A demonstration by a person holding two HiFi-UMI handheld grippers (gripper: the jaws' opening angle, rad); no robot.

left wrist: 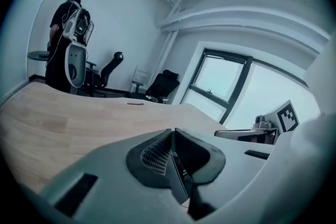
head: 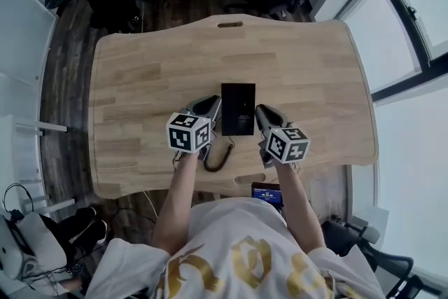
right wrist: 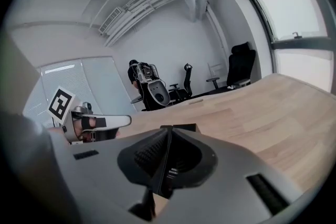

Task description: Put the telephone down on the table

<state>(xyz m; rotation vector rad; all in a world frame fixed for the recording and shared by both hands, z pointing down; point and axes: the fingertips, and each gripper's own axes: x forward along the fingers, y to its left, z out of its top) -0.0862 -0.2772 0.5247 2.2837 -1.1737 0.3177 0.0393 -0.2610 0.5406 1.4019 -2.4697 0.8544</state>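
The flat black rectangular telephone [head: 238,108] lies on the light wooden surface [head: 140,73], near its middle. The left gripper [head: 211,103] and the right gripper [head: 263,111] hang 1 on each side, just beside it. Both are squeezed shut with nothing in them. So I think the putting-down is done. The next move only needs both grippers to back off without bumping the telephone. A black curly cord [head: 221,155] lies close to the left gripper, so that 1 needs a bit of care. The telephone is well away from every edge, so it looks safe from falling. There is lots of bare wood all round for moving.
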